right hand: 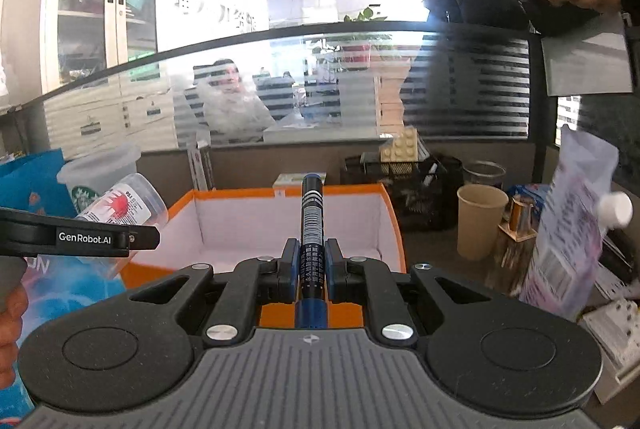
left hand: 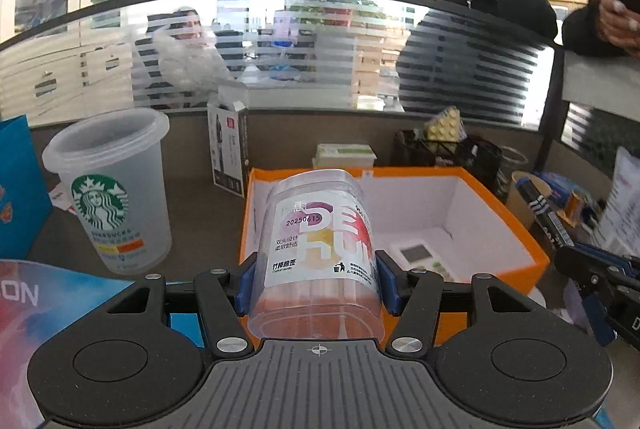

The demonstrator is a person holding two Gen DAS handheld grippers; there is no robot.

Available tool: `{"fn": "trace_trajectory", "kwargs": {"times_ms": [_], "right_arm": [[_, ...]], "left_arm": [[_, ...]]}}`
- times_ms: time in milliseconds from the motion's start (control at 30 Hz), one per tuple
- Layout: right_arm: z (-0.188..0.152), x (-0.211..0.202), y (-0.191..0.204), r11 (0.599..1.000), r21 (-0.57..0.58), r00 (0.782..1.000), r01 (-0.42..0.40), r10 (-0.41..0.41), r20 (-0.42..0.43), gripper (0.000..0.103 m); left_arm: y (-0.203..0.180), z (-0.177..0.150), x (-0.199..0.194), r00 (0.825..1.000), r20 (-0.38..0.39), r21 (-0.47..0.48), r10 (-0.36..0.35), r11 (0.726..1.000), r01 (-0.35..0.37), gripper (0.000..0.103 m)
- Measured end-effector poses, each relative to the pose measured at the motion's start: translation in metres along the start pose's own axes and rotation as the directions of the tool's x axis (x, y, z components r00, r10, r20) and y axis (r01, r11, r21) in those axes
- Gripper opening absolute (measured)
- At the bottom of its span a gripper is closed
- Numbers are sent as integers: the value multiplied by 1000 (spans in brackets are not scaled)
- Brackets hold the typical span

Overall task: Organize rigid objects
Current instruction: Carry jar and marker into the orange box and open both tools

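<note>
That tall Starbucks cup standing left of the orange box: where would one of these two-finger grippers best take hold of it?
Probably around the cup's middle, on the logo band, coming in level from the front. It stands upright with an open mouth and tapers downward, so the fingers can close on opposite sides of its round wall, while the wide lip would likely stop it slipping down. Both grippers are busy now: the left gripper holds a jar, the right gripper a marker.

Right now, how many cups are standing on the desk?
2. A translucent Starbucks cup stands left of the orange box. A brown paper cup stands to its right, near the black mesh basket. Clutter may hide others.
</note>
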State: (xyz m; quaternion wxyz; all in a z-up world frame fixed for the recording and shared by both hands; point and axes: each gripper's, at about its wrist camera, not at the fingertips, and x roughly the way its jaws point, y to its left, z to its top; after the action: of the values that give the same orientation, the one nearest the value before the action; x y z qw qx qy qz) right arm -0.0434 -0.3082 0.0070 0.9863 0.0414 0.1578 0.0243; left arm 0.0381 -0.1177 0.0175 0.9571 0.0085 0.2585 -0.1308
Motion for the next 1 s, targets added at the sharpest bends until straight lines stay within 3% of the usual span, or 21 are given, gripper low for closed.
{"fn": "trace_trajectory", "kwargs": {"times_ms": [233, 433, 700, 800, 1000], "right_arm": [[15, 21, -1, 1000, -17, 1000, -5, 5, 5, 12], [34, 52, -4, 999, -25, 999, -44, 44, -26, 12], [43, 116, -2, 995, -16, 987, -97, 94, -129, 12], [40, 134, 7, 994, -38, 982, -107, 99, -163, 12], [33, 149, 12, 993, -63, 977, -99, 85, -196, 12]], "left_arm": [[-1, 22, 14, 1000, 26, -3, 9, 1000, -9, 57], [-9, 38, 44, 1000, 1, 14, 21, 1000, -21, 57], [-8, 35, 98, 992, -109, 15, 62, 998, -60, 57], [-9, 29, 114, 986, -160, 8, 42, 999, -41, 57], [-12, 18, 121, 981, -192, 40, 13, 999, -6, 57]]}}
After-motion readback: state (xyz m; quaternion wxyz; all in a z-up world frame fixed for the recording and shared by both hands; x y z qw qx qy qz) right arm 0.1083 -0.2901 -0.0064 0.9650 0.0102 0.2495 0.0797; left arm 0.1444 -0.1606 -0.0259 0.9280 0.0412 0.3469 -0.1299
